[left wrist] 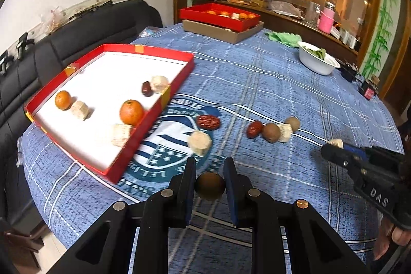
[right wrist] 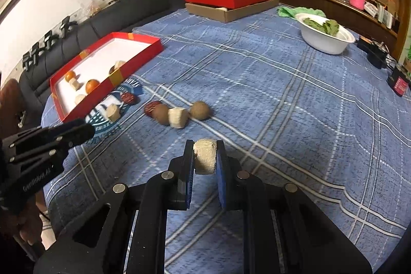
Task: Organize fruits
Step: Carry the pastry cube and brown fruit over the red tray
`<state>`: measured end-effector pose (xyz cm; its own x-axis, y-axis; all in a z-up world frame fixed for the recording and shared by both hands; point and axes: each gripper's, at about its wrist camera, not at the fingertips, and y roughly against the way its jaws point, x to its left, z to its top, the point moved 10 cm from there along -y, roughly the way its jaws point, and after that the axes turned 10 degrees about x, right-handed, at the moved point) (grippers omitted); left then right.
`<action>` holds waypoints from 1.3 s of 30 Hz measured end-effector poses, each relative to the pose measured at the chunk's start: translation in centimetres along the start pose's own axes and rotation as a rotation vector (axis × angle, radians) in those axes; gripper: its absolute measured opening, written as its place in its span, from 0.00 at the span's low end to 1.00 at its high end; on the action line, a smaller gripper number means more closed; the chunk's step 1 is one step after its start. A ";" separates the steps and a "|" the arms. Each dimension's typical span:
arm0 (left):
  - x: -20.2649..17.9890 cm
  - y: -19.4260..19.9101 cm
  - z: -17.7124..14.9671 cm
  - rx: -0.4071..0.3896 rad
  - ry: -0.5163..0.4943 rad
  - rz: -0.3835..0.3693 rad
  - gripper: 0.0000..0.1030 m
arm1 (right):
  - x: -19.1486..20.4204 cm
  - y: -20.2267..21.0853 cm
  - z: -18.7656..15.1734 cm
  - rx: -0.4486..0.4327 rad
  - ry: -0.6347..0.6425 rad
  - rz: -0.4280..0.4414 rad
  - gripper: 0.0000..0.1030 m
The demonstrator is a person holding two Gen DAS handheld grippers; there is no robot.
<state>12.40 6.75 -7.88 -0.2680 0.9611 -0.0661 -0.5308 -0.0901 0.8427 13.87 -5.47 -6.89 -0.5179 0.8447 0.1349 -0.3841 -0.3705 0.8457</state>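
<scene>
My left gripper (left wrist: 210, 166) is shut on a round brown fruit (left wrist: 210, 186) held above the blue tablecloth. My right gripper (right wrist: 204, 145) is shut on a pale beige block (right wrist: 204, 157); it also shows in the left wrist view (left wrist: 331, 149). A red tray (left wrist: 179, 75) with a white floor lies to the left and holds two oranges (left wrist: 131, 112), a red date (left wrist: 146, 88) and several beige blocks. On the cloth lie a red date (left wrist: 208, 122), a beige block (left wrist: 199, 143), and a row of a date, two brown fruits and a block (left wrist: 272, 132).
A second red tray (left wrist: 218, 17) with oranges sits on a cardboard box at the table's far side. A white bowl (left wrist: 318, 62) of green leaves and a green cloth (left wrist: 283, 39) are at the far right. A black sofa (left wrist: 77, 27) runs along the left.
</scene>
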 end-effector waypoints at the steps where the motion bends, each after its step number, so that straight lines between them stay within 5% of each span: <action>1: 0.4 0.0 0.1 -0.002 0.009 0.000 0.20 | 0.7 -0.1 0.1 0.004 0.014 0.000 0.14; 10: 4.7 0.0 1.2 -0.017 0.082 -0.002 0.20 | 5.9 -0.5 2.4 0.011 0.121 0.000 0.14; 27: 14.2 0.0 7.9 -0.095 0.219 0.072 0.20 | 16.7 -3.8 10.0 -0.001 0.261 0.059 0.14; 39: 17.1 -3.0 9.1 -0.063 0.263 0.123 0.20 | 19.4 -7.2 13.4 0.019 0.254 0.093 0.14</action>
<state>16.70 25.79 -6.66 -0.5280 0.8423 -0.1082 -0.5277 -0.2256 0.8189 16.83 18.77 -3.45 -0.7265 0.6825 0.0803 -0.3125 -0.4323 0.8459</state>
